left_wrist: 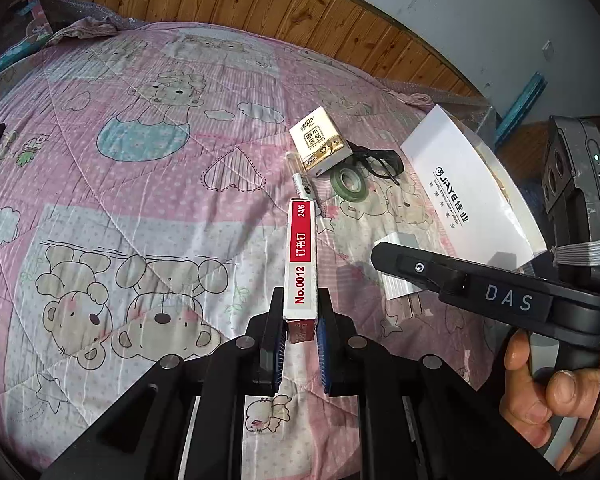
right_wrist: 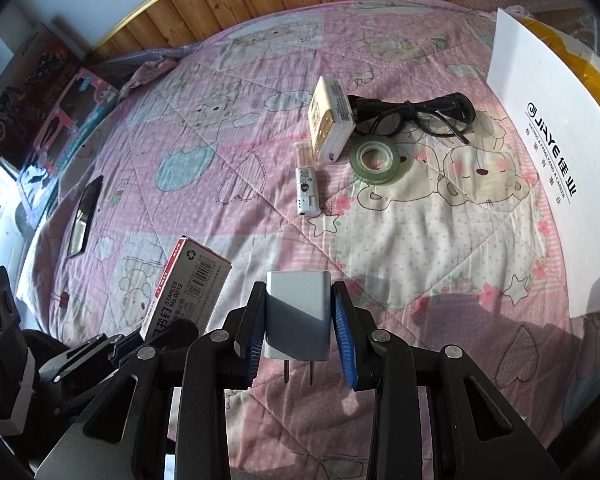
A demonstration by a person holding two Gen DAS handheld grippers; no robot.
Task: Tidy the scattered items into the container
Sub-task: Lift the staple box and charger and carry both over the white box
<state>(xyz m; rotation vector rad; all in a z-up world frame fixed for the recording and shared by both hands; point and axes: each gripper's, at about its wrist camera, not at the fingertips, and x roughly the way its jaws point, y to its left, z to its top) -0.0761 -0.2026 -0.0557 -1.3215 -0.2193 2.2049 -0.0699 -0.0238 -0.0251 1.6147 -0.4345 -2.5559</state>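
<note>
My left gripper [left_wrist: 299,312] is shut on a red and white staple box [left_wrist: 301,264], held above the quilt; the same staple box [right_wrist: 188,288] shows at the lower left of the right wrist view. My right gripper [right_wrist: 299,312] is shut on a white plug charger [right_wrist: 298,316] with its two prongs pointing back at me; the right gripper [left_wrist: 384,256] reaches in from the right in the left wrist view. A white container [left_wrist: 472,188] [right_wrist: 548,152] stands at the right. Scattered beside it are a tissue pack [right_wrist: 330,120], black glasses [right_wrist: 416,114], a green tape roll [right_wrist: 374,158] and a small white tube [right_wrist: 306,176].
Everything lies on a pink bear-print quilt [left_wrist: 140,200] on a bed with a wooden headboard [left_wrist: 260,4]. A dark mirror-like object [right_wrist: 85,216] lies at the left of the quilt. Toy boxes [right_wrist: 60,128] lean beyond the bed's left edge. A hand [left_wrist: 540,376] holds the right gripper's handle.
</note>
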